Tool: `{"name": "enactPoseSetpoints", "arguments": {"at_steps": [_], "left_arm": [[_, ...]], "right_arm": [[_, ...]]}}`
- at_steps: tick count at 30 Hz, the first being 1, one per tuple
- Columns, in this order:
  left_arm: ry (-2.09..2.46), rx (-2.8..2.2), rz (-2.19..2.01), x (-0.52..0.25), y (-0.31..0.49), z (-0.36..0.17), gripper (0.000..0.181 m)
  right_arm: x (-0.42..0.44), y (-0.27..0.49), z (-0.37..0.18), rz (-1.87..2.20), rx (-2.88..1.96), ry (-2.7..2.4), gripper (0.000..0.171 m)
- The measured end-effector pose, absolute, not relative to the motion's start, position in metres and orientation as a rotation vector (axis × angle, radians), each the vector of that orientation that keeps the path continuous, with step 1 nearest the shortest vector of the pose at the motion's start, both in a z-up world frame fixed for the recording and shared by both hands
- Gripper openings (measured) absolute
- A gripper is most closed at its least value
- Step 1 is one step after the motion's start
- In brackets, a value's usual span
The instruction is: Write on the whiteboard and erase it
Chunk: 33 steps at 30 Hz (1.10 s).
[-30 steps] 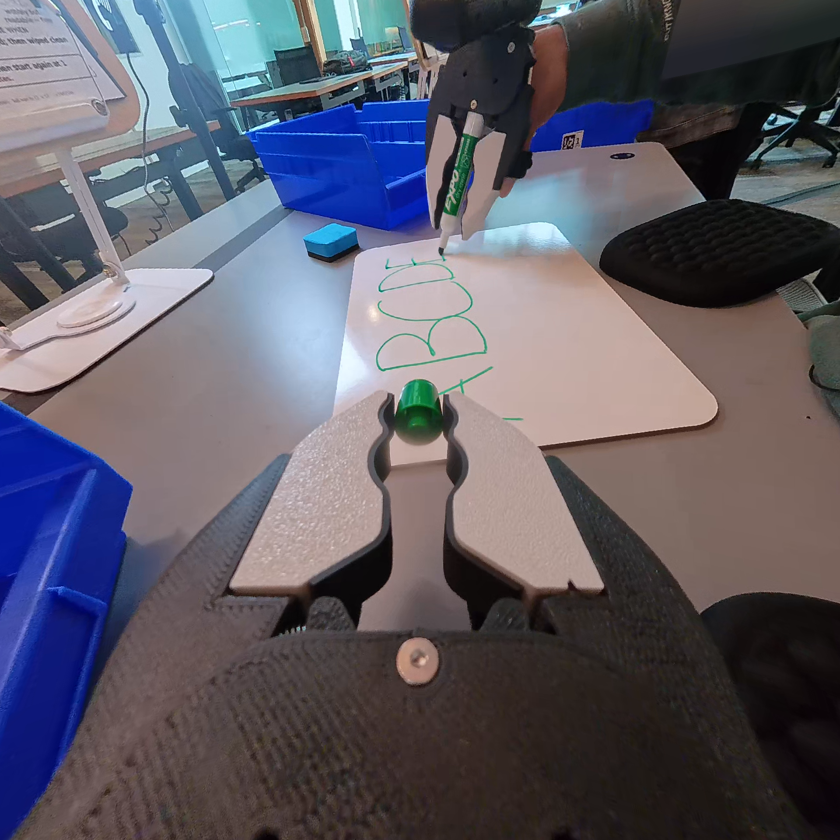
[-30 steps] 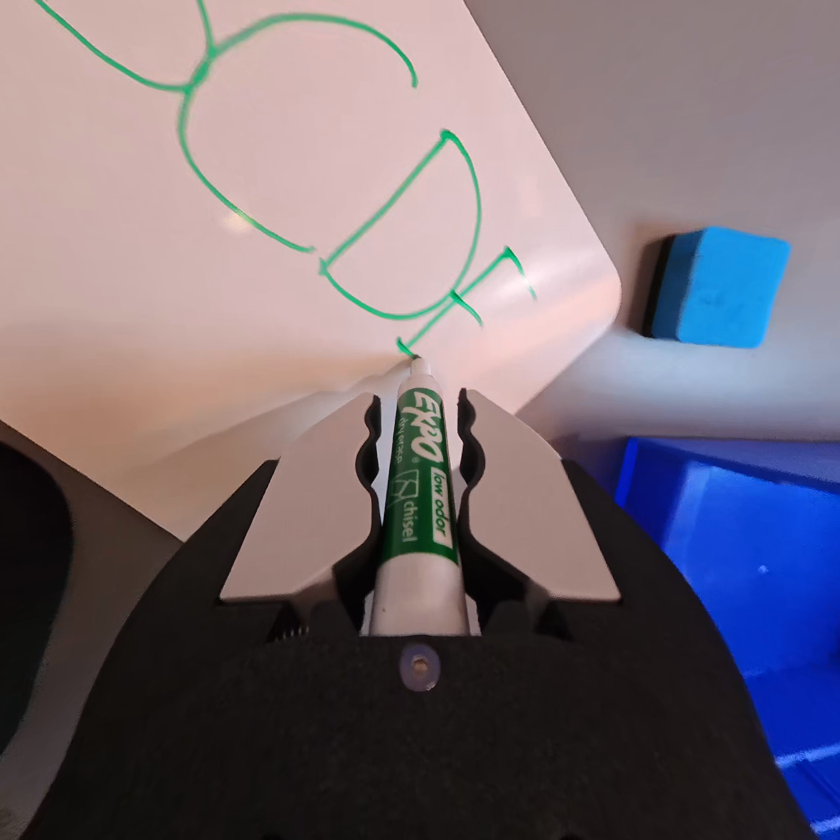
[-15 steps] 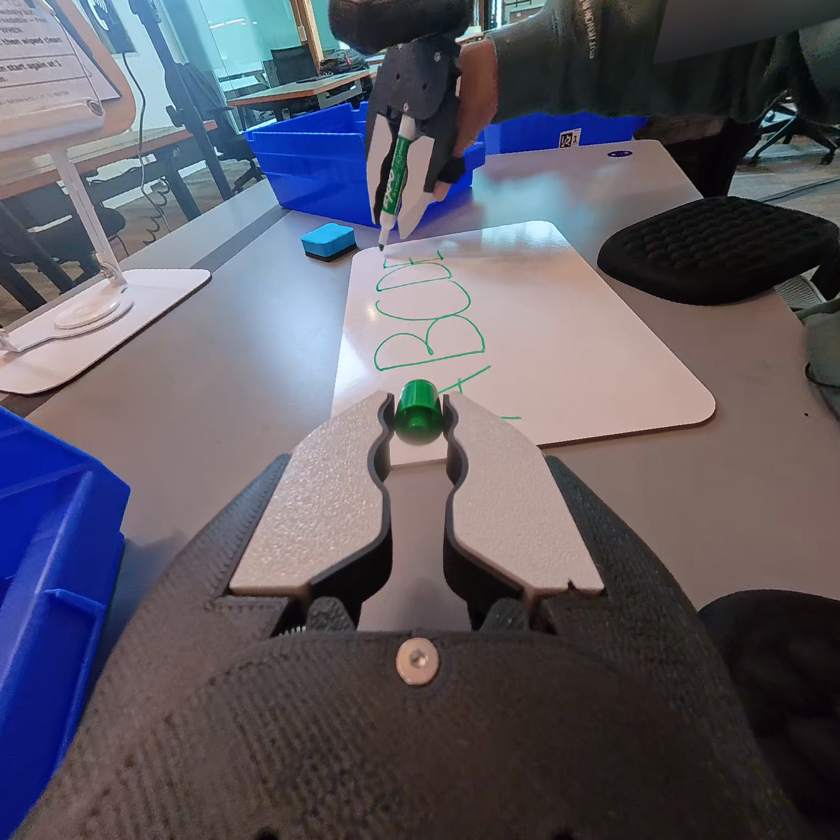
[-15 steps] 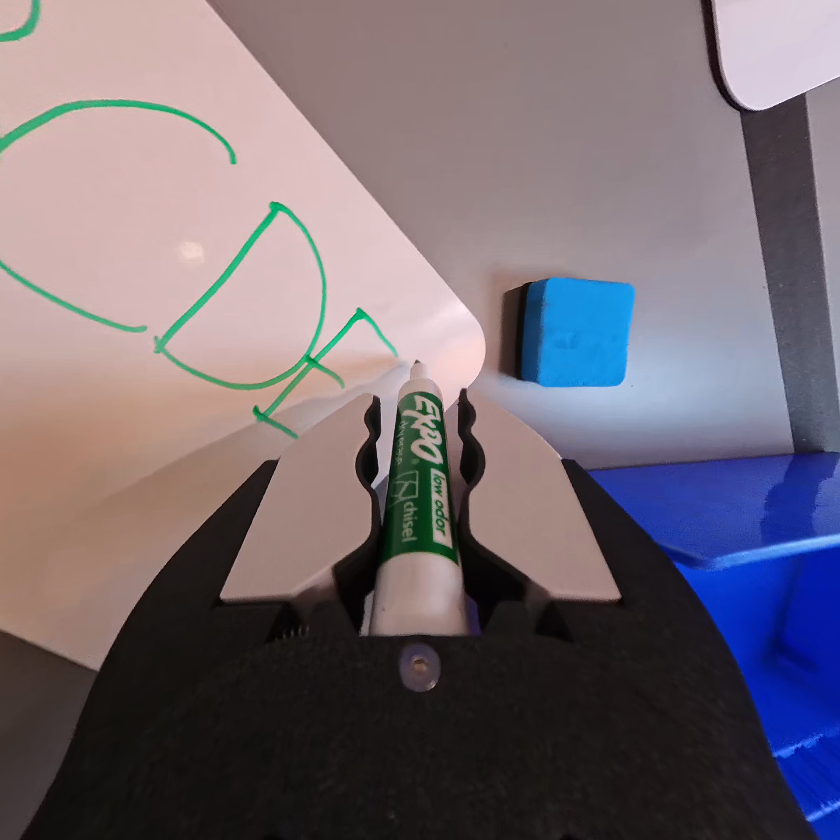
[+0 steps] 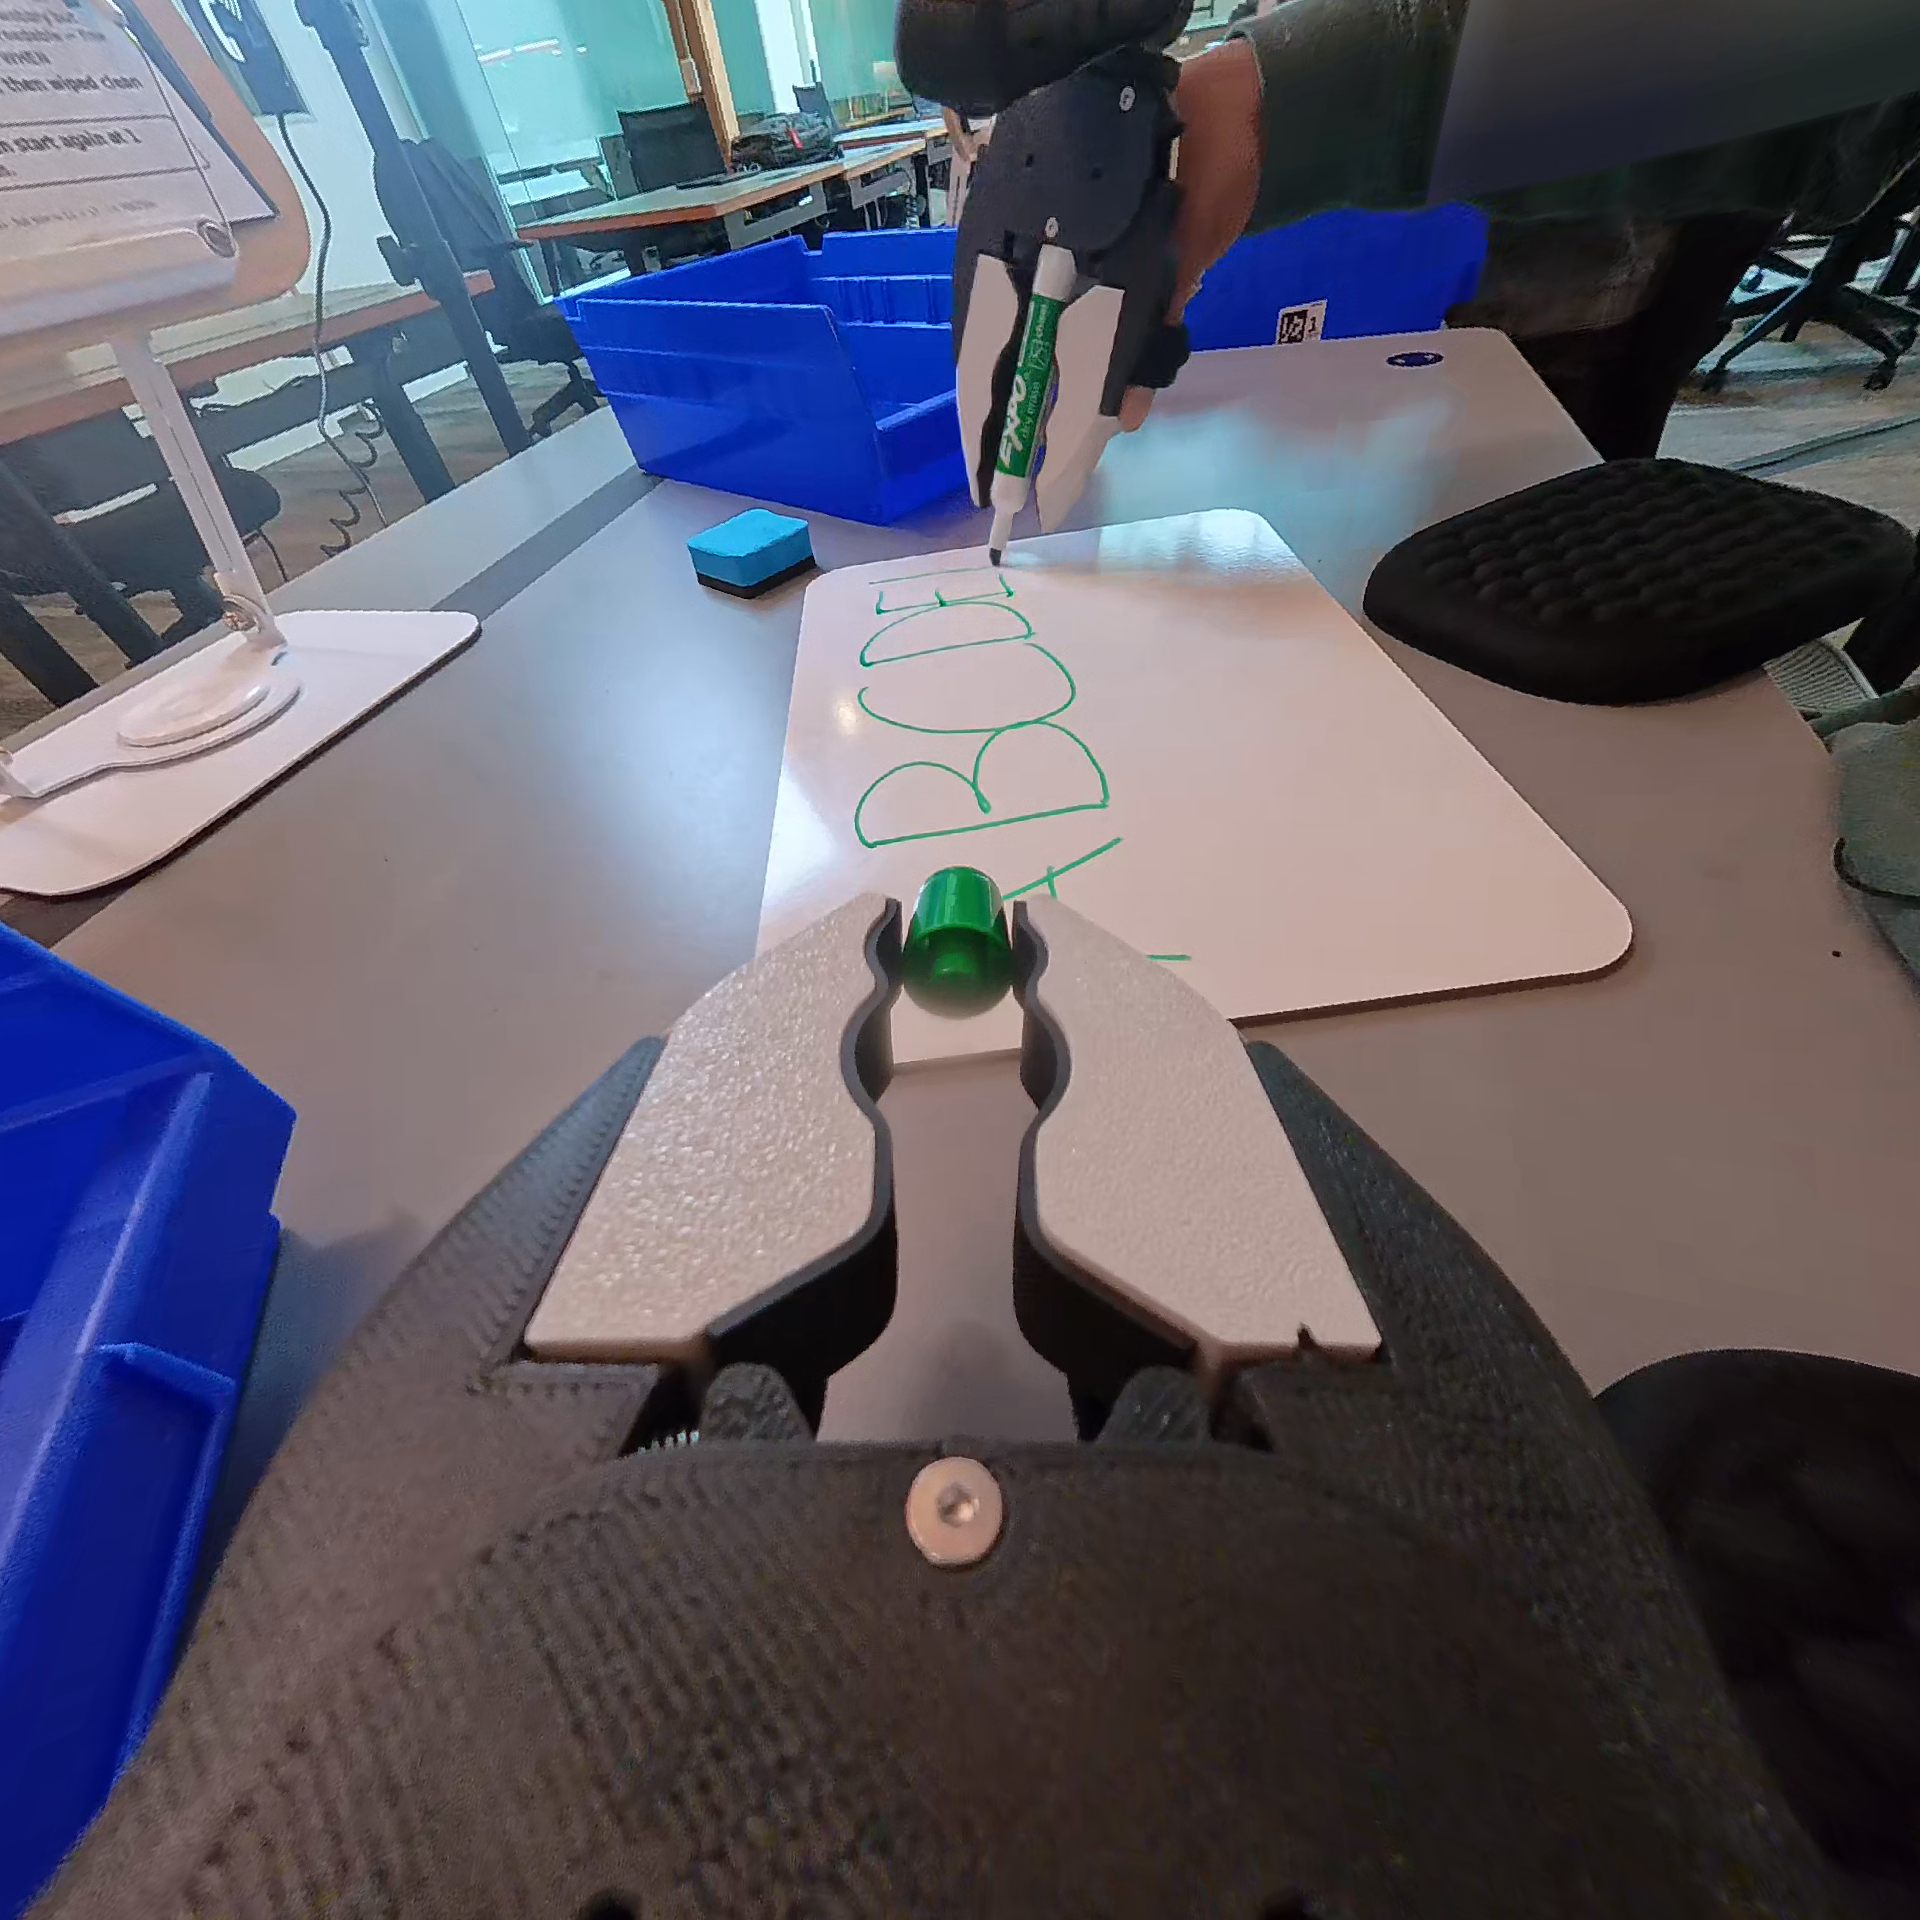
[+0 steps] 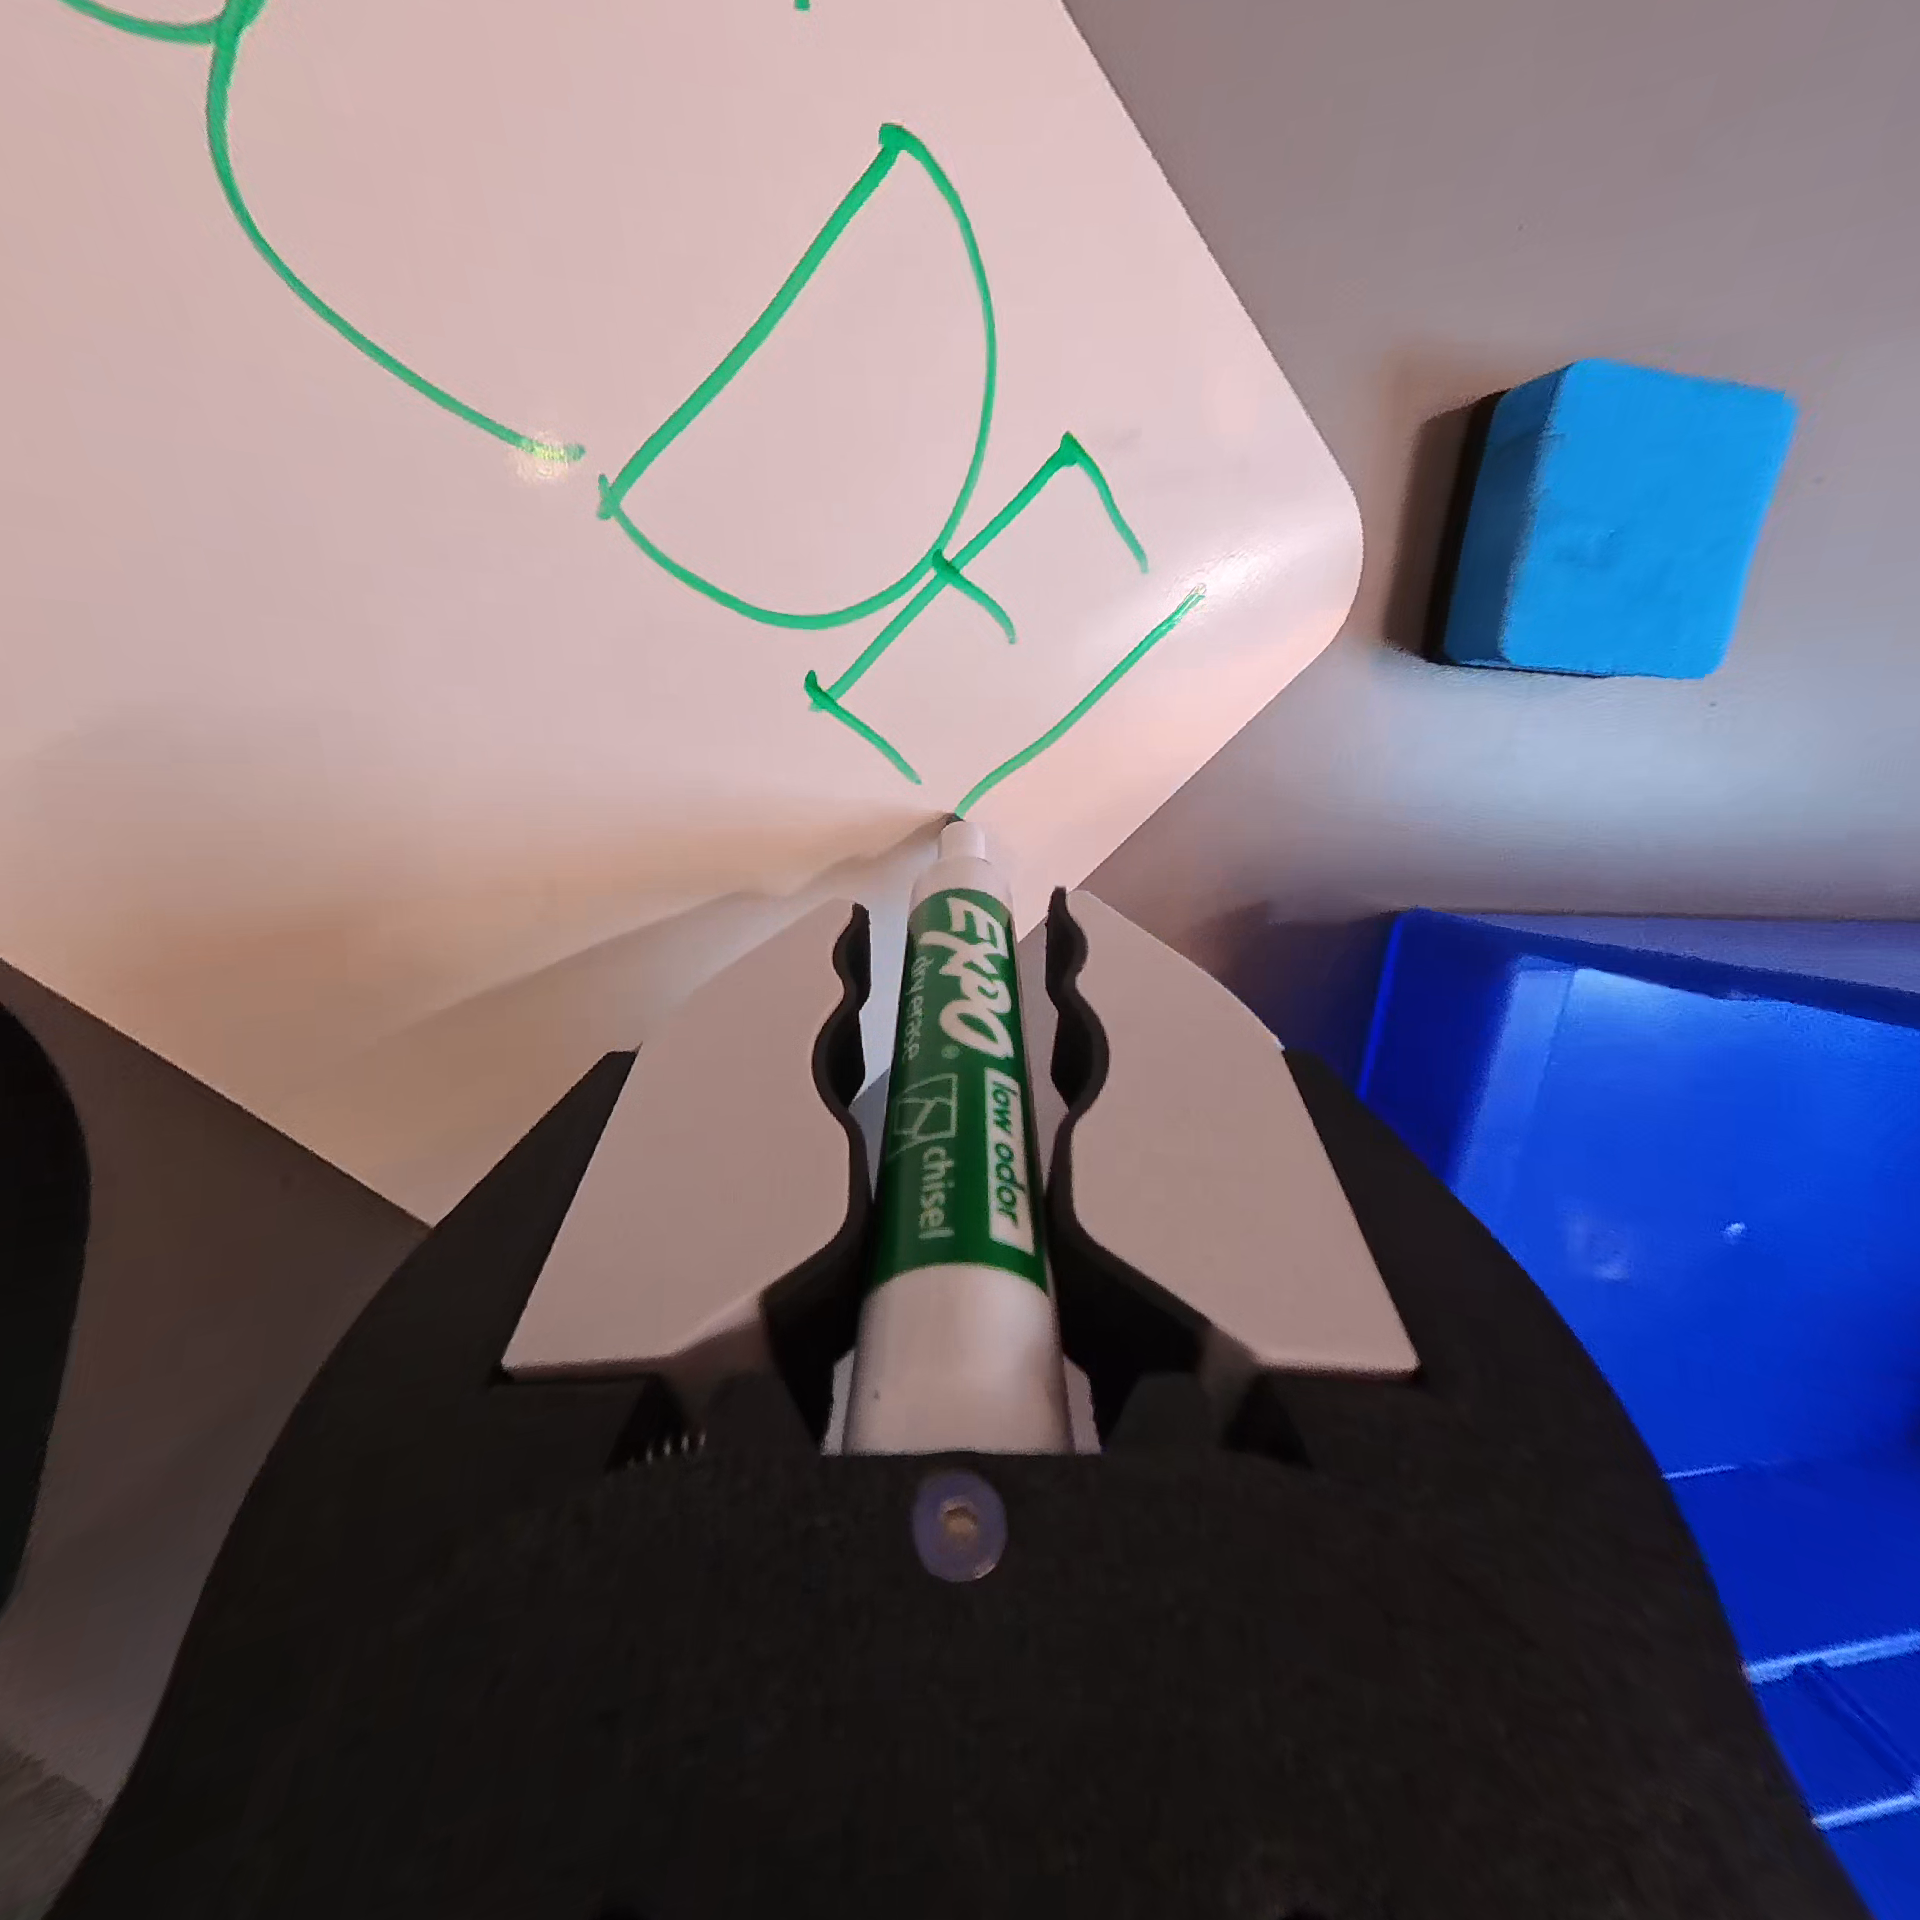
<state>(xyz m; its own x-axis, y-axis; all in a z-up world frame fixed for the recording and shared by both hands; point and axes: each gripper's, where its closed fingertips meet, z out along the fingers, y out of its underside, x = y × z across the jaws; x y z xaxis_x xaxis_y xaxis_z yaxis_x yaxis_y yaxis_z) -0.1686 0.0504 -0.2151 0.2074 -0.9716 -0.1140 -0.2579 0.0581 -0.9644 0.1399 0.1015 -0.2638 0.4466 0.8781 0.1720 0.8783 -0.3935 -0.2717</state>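
Observation:
A white whiteboard (image 5: 1299,790) lies flat on the grey table, with green letters along its left side; it also shows in the right wrist view (image 6: 416,675). My right gripper (image 6: 956,914) is shut on a green marker (image 6: 961,1122), whose tip touches the board near its far corner at the end of a fresh green stroke. In the left wrist view that gripper (image 5: 1023,488) stands over the board's far edge. My left gripper (image 5: 956,925) is shut on the green marker cap (image 5: 954,930) at the board's near edge. A blue eraser (image 5: 750,549) lies on the table beside the board's far left corner, and it shows in the right wrist view (image 6: 1610,520).
A blue bin (image 5: 790,384) stands behind the board, and it shows in the right wrist view (image 6: 1662,1195). Another blue bin (image 5: 94,1247) is at near left. A white sign stand (image 5: 208,686) is at left. A black padded rest (image 5: 1631,571) lies right of the board. Spacing between my two grippers at the tips: around 30 cm.
The right gripper lifted the marker leftward to the far corner, then came back right, drawing a new straight green stroke after the last letter. The left gripper has not moved.

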Motion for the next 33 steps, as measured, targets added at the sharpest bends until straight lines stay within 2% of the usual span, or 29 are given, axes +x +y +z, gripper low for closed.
{"name": "enactPoseSetpoints", "arguments": {"at_steps": [9, 17, 25, 33], "left_arm": [[1.255, -1.419, -0.849, -0.169, 0.050, -0.215, 0.020], [1.262, -1.417, -0.851, -0.169, 0.049, -0.215, 0.020], [1.251, -1.422, -0.856, -0.170, 0.051, -0.214, 0.020], [1.256, -1.419, -0.852, -0.170, 0.050, -0.215, 0.020]], "right_arm": [[0.124, 0.161, -0.263, -0.012, -2.302, -1.405, 0.034], [0.148, 0.168, -0.266, -0.145, -2.339, -1.386, 0.034], [0.128, 0.144, -0.258, -0.006, -2.295, -1.402, 0.033], [0.147, 0.144, -0.266, -0.095, -2.335, -1.400, 0.033]]}}
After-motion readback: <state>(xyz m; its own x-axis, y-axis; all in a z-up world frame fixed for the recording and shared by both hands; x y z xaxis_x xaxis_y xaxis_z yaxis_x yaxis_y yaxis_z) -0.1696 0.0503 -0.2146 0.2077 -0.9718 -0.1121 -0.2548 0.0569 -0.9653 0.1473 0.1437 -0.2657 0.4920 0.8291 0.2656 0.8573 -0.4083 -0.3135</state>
